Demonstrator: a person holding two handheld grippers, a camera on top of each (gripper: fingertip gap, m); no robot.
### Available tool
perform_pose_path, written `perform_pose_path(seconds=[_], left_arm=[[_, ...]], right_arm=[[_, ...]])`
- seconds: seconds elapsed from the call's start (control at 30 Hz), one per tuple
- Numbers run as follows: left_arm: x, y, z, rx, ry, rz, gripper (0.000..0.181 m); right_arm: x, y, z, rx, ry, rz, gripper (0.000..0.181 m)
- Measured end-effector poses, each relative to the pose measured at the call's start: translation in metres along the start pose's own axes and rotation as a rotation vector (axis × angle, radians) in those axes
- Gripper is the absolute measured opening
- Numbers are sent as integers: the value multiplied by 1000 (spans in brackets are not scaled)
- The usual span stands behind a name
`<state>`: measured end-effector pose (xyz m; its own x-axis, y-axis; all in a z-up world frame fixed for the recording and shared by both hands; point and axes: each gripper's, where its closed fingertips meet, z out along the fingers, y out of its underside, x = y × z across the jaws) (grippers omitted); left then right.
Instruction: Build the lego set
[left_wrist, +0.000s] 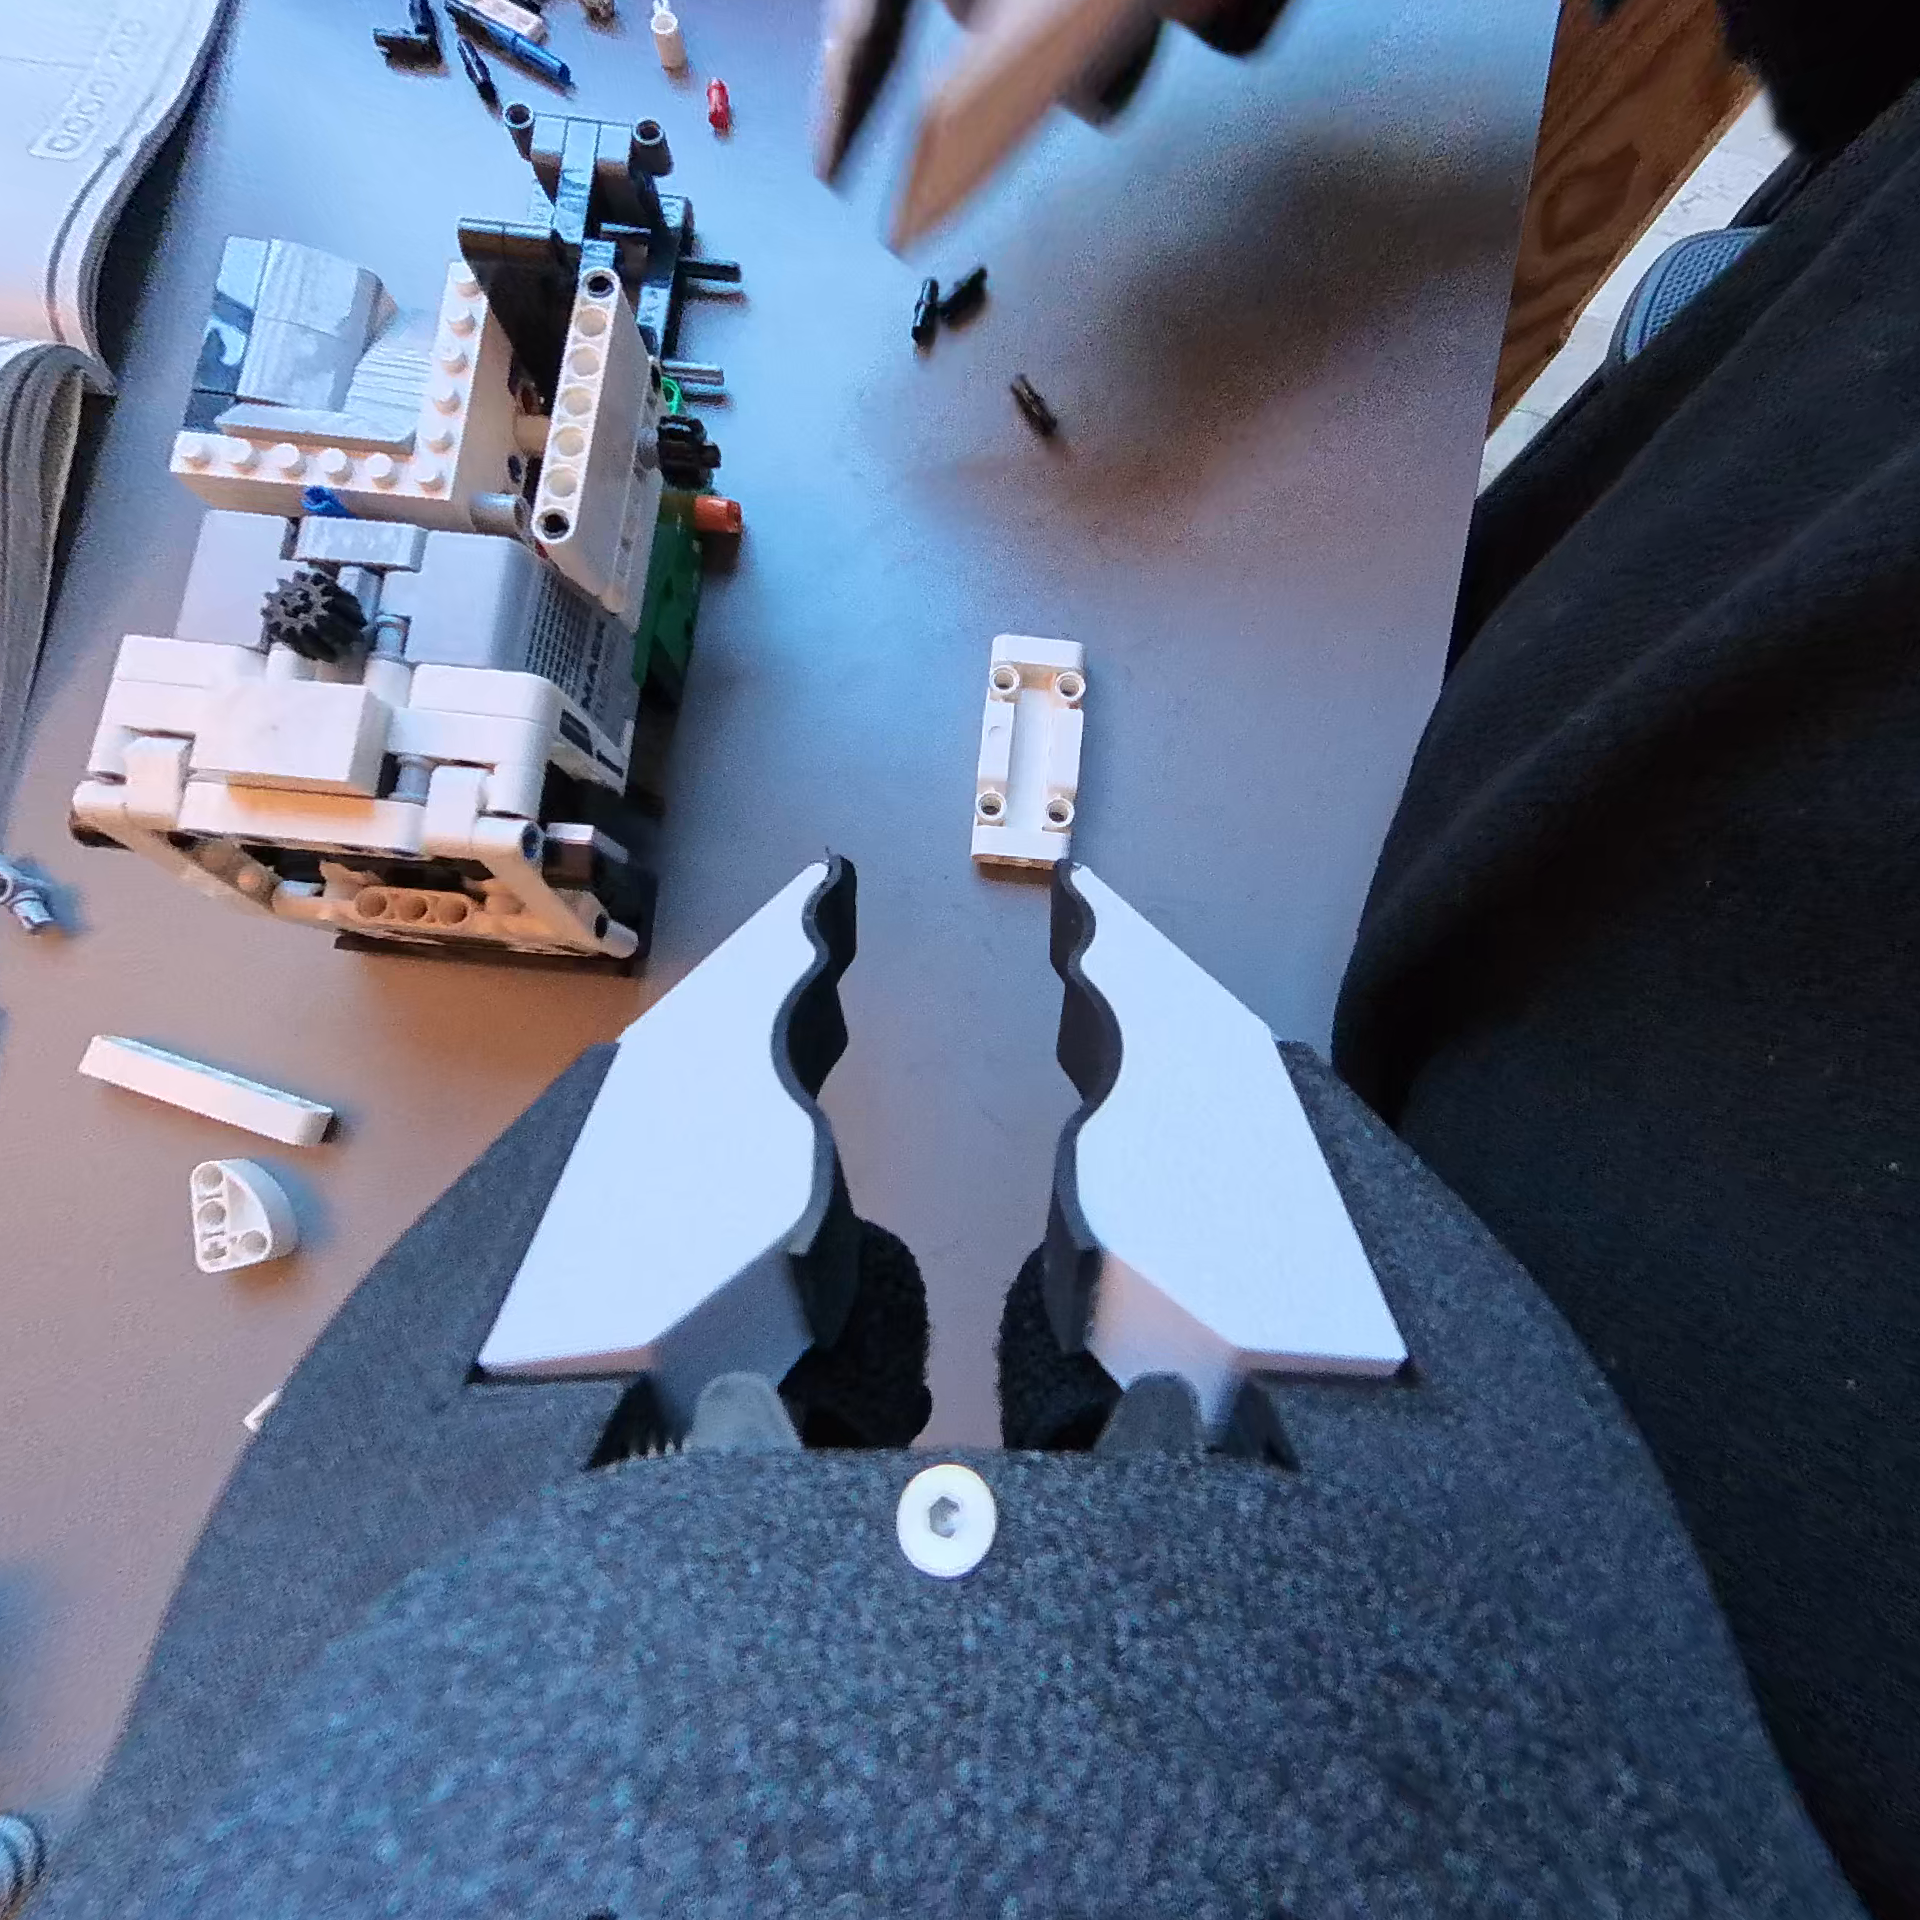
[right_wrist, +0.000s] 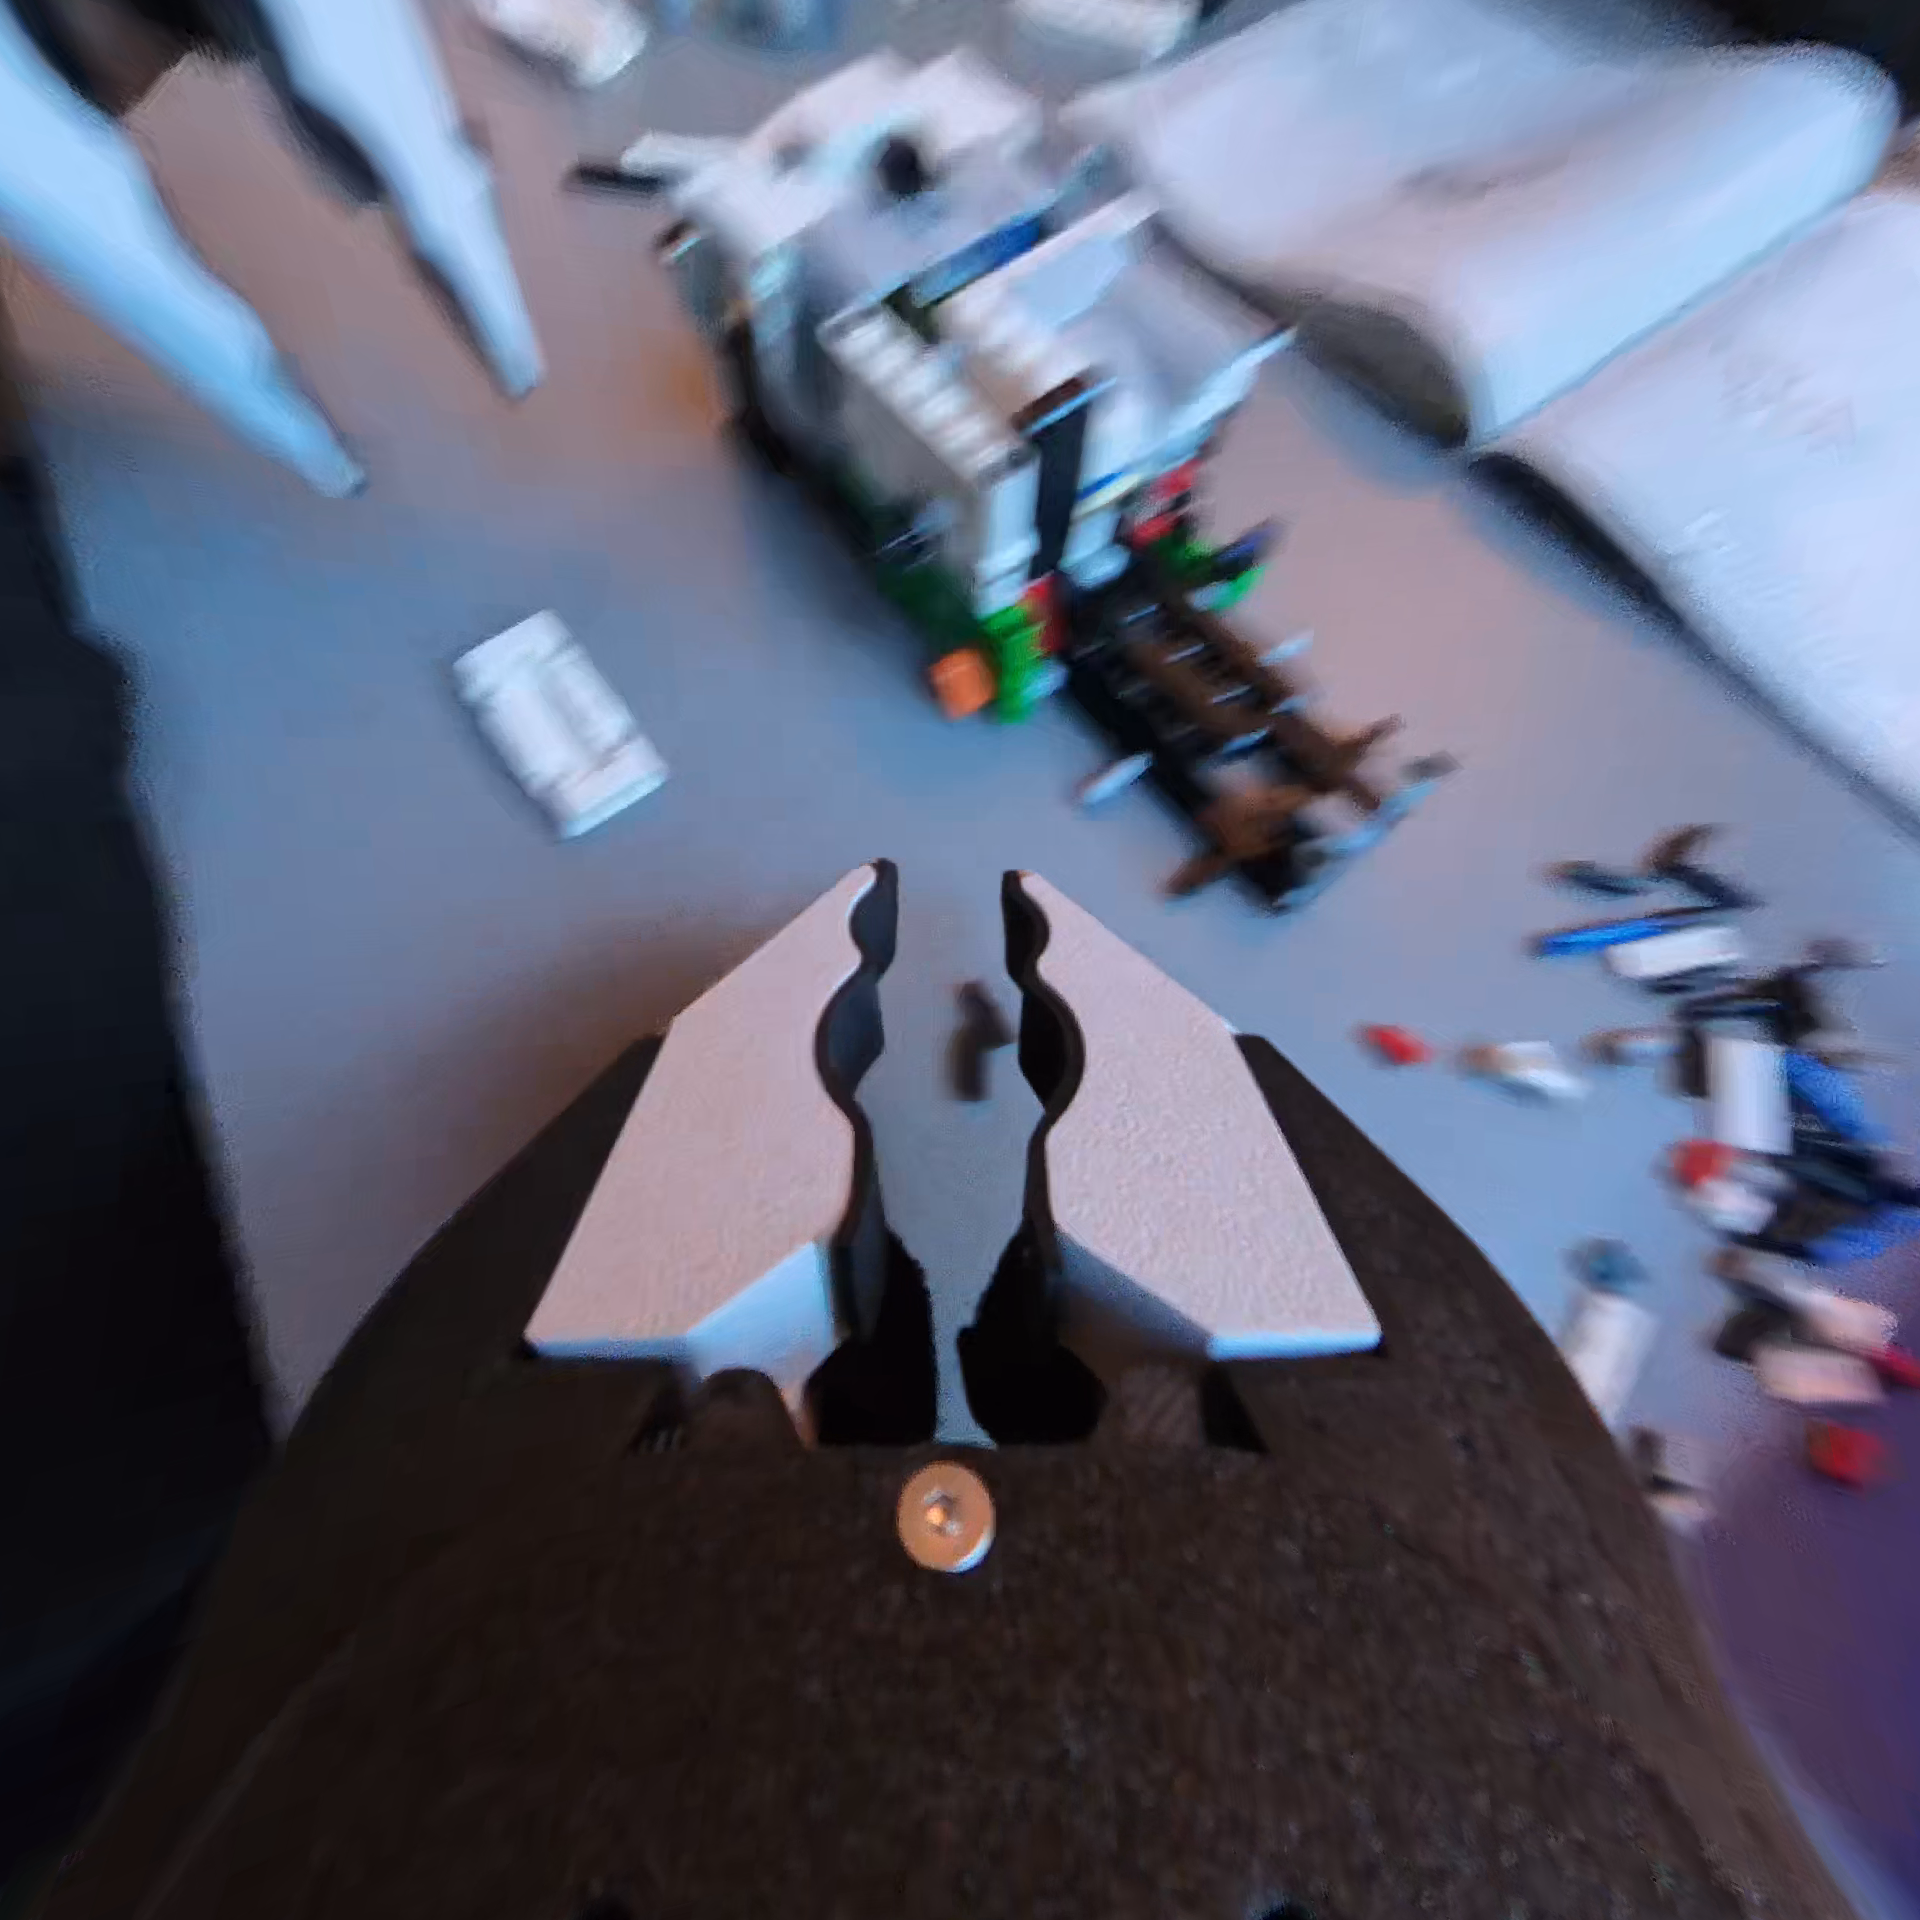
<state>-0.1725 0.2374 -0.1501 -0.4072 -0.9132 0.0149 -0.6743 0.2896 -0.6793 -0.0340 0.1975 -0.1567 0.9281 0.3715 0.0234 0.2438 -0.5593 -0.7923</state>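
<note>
On the grey table (left_wrist: 1195, 540), left wrist view: left gripper (left_wrist: 951, 883) hangs low over the surface, tongs apart, nothing between them. Just past the right fingertip, at about 1 o'clock, lies a flat white plate piece (left_wrist: 1029, 750) with four holes, underside up, not touched. At 10 to 11 o'clock stands the half-built lego model (left_wrist: 416, 582): white brick walls, a white holed beam leaning on top, a black gear, green parts and an orange stub on its right flank, black frame at the far end. Loose bits: a long white beam (left_wrist: 206, 1089) and a small rounded white piece (left_wrist: 241, 1214) at 9 o'clock; black pins (left_wrist: 945, 296) at 12 o'clock; more small parts at the far edge. Instruction booklet (left_wrist: 94, 156) at far left. The right gripper shows only as a blur at the top.

Right wrist view, heavily motion-blurred: right gripper (right_wrist: 943, 878) has tongs parted by a narrow gap, gripping nothing; a small dark pin (right_wrist: 977, 1039) lies on the table, seen through the gap. White plate piece at 10 o'clock, model at 12 to 1, a heap of loose parts (right_wrist: 1766, 1122) at 3 o'clock.

Judgement: body well along, but many parts unplaced; the build is far from finished. Next pick likely the plate or a pin.
</note>
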Motion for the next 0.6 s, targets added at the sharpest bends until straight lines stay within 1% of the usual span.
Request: perform_pose_path(seconds=[0.07, 0.13, 0.2, 0.23, 0.3, 0.33, 0.47, 0.53, 0.6], left_arm=[[1, -1, -1, 7, -1, -1, 36], [2, -1, -2, 8, -11, 4, 36], [1, 0, -6, 9, -23, 5, 36], [1, 0, -7, 12, -28, 1, 36], [0, 1, -11, 13, -37, -7, 36], [-1, 3, -12, 12, -45, -8, 36], [-6, 4, -16, 17, -61, -23, 36], [-9, 4, -17, 24, -65, -29, 36], [-10, 2, -17, 27, -65, -28, 36]], right_arm=[[54, -12, -1, 12, 190, 40, 19], [101, -15, 1, -9, 322, 82, 24], [132, -17, 8, -13, 369, 110, 24], [141, -12, 14, -40, 364, 123, 24], [151, 1, 25, -126, 334, 143, 25], [151, 5, 28, -145, 315, 146, 25], [149, 15, 32, -189, 306, 135, 23], [151, 18, 32, -197, 328, 126, 23], [151, 18, 33, -187, 318, 128, 21]])
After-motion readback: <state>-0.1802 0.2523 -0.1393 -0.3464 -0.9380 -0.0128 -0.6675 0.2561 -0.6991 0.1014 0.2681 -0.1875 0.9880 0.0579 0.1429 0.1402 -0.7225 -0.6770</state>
